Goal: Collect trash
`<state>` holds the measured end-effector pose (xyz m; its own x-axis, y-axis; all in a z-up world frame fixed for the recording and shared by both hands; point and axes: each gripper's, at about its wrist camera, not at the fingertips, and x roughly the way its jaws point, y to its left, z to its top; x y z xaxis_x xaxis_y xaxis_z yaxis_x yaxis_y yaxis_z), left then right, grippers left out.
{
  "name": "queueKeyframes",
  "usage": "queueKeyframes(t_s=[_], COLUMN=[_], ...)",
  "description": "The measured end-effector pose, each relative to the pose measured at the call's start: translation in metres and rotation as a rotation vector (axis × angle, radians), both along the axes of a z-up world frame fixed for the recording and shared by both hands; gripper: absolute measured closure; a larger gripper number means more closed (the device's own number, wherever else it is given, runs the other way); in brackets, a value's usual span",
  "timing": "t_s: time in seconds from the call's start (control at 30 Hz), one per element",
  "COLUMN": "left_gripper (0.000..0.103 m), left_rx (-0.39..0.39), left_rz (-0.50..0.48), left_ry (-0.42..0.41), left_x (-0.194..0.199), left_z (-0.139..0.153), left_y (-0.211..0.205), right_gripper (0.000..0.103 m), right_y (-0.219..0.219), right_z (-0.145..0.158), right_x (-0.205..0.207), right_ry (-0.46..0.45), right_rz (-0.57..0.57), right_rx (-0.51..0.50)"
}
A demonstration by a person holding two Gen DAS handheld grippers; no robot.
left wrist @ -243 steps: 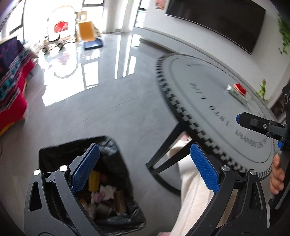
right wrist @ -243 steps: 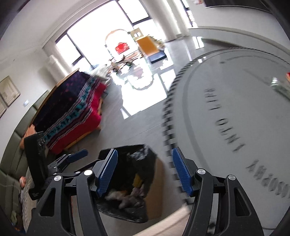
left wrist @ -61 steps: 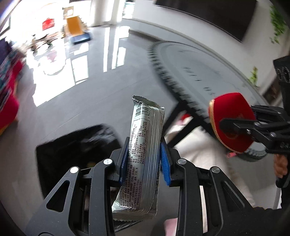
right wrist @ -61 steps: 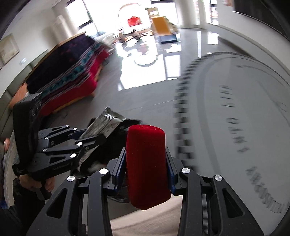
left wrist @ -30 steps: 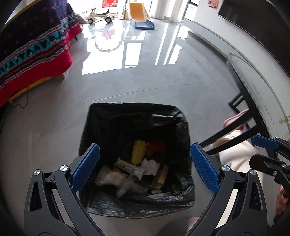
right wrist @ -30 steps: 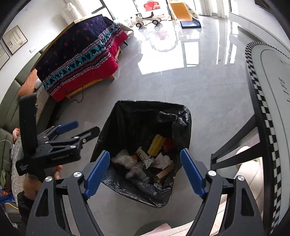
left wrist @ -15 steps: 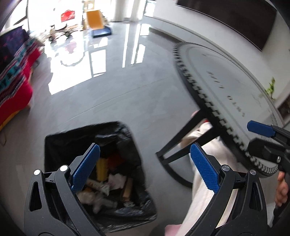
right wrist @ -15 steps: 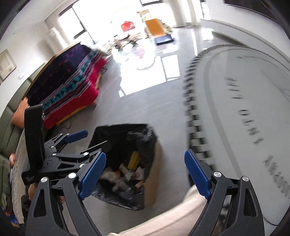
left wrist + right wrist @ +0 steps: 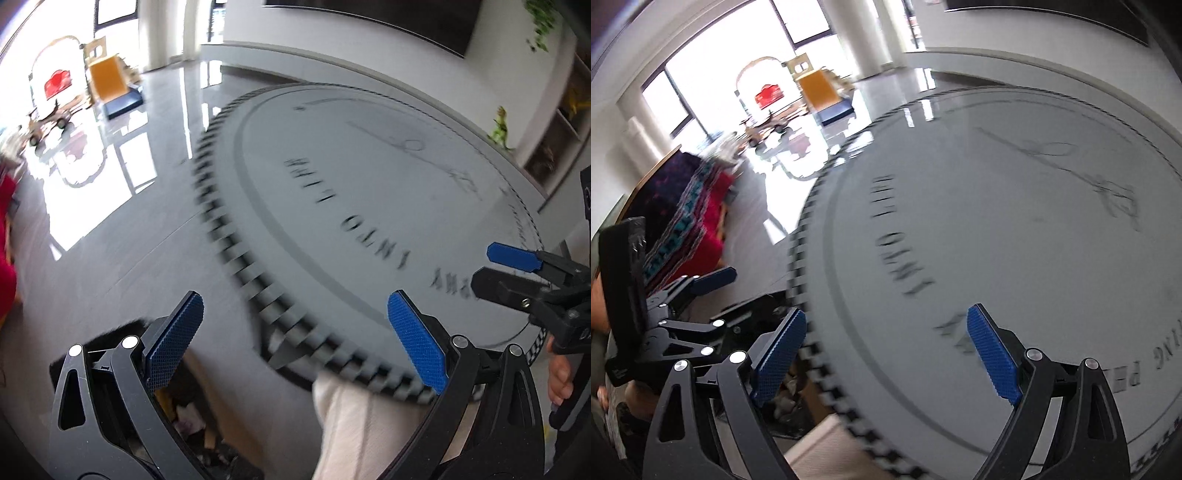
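My left gripper (image 9: 295, 306) is open with nothing between its blue pads, and it hangs over the near rim of the round grey table (image 9: 369, 203). My right gripper (image 9: 886, 317) is open too and holds nothing over the same table (image 9: 1015, 221). The bin with its black bag (image 9: 107, 338) sits at the lower left behind my left fingers, with several bits of trash inside. In the right wrist view the bin (image 9: 757, 306) lies left of the table rim. Each gripper shows in the other's view: the right gripper (image 9: 517, 266) and the left gripper (image 9: 701, 291).
The person's light trouser leg (image 9: 354, 424) stands between bin and table. A sofa with a red patterned blanket (image 9: 694, 221) is at the left. A yellow slide (image 9: 107, 77) and toys stand by the bright windows. A dark screen (image 9: 369, 18) hangs on the far wall.
Earlier the left gripper held a silver wrapper and the right a red item; both dropped into the bin. Since then both open grippers have swung from above the bin to the table.
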<state>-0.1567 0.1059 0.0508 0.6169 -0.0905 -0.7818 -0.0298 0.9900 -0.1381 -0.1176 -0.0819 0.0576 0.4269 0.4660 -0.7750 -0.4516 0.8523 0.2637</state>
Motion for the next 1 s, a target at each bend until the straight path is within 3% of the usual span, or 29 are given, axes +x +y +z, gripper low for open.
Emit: queueKeyframes(t_s=[0.3,0.5,0.8,1.0], left_gripper=[0.006,0.006,0.006,0.006], left_rx=[0.08,0.117,0.14,0.125], left_rz=[-0.049,-0.085,-0.063,-0.07], left_ry=[-0.043,-0.038,-0.004,0.049], left_x=[0.068,0.102,0.127,0.134], left_z=[-0.003,-0.017,-0.041,-0.048], left_y=[-0.076,-0.112,-0.117,-0.117], right_gripper=[0.014,0.014,0.013,0.003], right_y=[-0.078,-0.111,-0.119,-0.111], right_z=[-0.025,-0.048,-0.064,-0.068], right_x=[0.04,0.061,0.08,0.089], right_ry=[-0.043,-0.043,-0.074,-0.063], right_rz=[-0.263,-0.366,-0.422,-0.396], right_rx=[-0.079,-0.14,-0.215,-0.25])
